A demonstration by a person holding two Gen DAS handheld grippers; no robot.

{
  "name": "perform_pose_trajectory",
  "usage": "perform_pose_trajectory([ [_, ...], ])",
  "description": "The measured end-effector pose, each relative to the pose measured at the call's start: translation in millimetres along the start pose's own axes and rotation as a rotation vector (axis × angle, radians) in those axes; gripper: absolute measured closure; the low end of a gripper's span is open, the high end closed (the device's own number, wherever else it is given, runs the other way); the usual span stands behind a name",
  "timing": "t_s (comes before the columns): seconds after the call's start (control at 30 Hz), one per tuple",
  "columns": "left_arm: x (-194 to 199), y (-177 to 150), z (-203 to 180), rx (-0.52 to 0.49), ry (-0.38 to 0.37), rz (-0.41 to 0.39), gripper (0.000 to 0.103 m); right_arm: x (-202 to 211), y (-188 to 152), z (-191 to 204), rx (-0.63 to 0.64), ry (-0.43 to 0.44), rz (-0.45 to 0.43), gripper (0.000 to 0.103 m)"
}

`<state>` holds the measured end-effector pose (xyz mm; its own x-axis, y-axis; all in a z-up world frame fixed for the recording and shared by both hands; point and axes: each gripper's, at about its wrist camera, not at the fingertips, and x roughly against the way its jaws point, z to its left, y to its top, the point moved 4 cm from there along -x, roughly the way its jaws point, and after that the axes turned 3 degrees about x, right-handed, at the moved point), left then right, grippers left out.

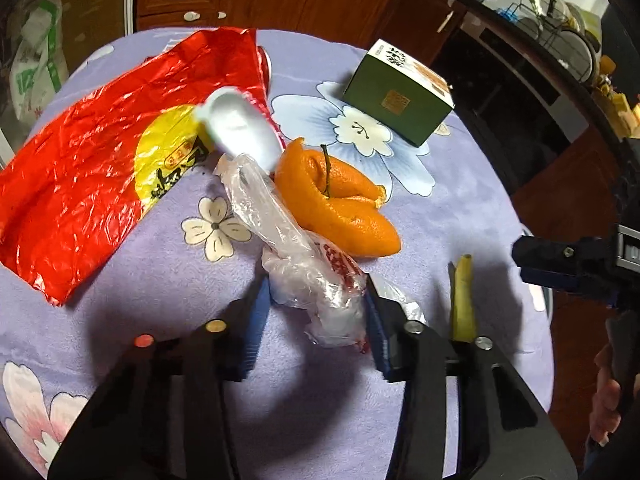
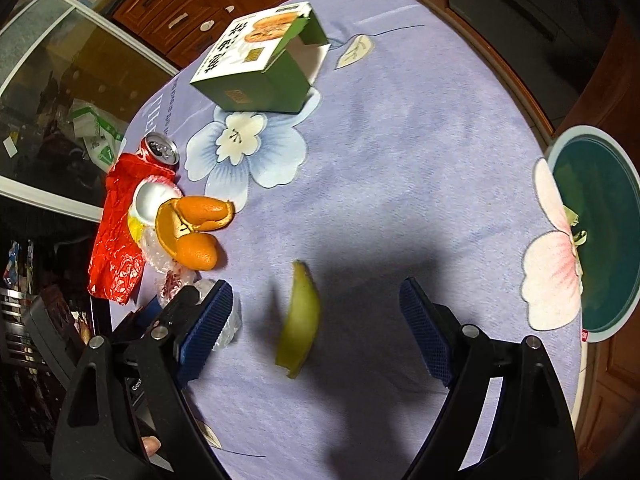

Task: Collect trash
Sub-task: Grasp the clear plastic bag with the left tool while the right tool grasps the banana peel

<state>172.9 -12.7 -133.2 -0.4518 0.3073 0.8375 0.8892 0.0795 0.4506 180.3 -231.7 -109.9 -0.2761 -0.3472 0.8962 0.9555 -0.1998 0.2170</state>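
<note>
— Left tool (image 1: 317,284): what has it got?

— Its blue pads are clamped on the near end of a crumpled clear plastic bag (image 1: 304,280) with red print, low and centre in the left wrist view. The rest of the bag trails up the frame and touches the orange peel (image 1: 340,204).

— And the right tool (image 2: 316,286)?

— Spread wide, gripping nothing. A yellow-green peel strip (image 2: 300,320) lies loose on the surface (image 2: 400,160) between its two fingers, touching neither.

— How crowded is it around the bag?

— Tight on the upper left. A red foil wrapper (image 1: 80,184) fills that side, and a blurred white rounded piece (image 1: 240,124) sits on its edge, just above the bag's far end. A drinks can (image 2: 160,148) stands behind the wrapper, close to the surface's left rim in the right wrist view.

— Any free ground?

— Plenty. From the right wrist, the lilac flowered cloth is bare through the middle and the whole right half. A green carton (image 2: 256,88) with one end open stands at the top, well apart from the peels.

— Where does the surface end?

— Its rim curves down the right of that frame. A teal bin (image 2: 592,232) with a pale rim stands just beyond it, partly hidden by the cloth's edge, with some green scraps inside.

— Anything else near the tools?

— Part of a hand (image 1: 608,408) shows at the lower right of the left wrist view.
</note>
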Motion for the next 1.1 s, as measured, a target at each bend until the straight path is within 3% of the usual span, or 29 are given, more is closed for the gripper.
perform_pose_trajectory([
  [0.1, 11, 0, 9, -0.009, -0.002, -0.016, 0.067, -4, 1, 11, 0.023, -0.002, 0.005, 0.021],
  [0.4, 40, 1, 35, -0.003, -0.006, -0.043, 0.067, -19, 2, 50, 0.088, 0.006, 0.019, 0.021],
  [0.7, 32, -10, 25, -0.026, -0.058, -0.004, 0.066, -25, -19, 30, 0.073, -0.065, -0.008, 0.023],
  [0.77, 32, -13, 25, -0.028, -0.059, -0.001, 0.066, -28, -19, 28, 0.085, -0.098, -0.027, 0.030],
  [0.83, 33, -14, 26, -0.030, -0.059, -0.003, 0.066, -33, -18, 27, 0.091, -0.109, -0.026, 0.056],
  [1.0, 35, -15, 27, -0.027, -0.058, 0.000, 0.066, -41, -19, 31, 0.155, -0.161, -0.033, 0.067],
  [1.03, 34, -15, 26, -0.027, -0.057, 0.003, 0.066, -42, -20, 32, 0.172, -0.174, -0.042, 0.084],
  [1.1, 33, -15, 23, -0.030, -0.056, 0.004, 0.066, -41, -22, 33, 0.195, -0.173, -0.047, 0.091],
])
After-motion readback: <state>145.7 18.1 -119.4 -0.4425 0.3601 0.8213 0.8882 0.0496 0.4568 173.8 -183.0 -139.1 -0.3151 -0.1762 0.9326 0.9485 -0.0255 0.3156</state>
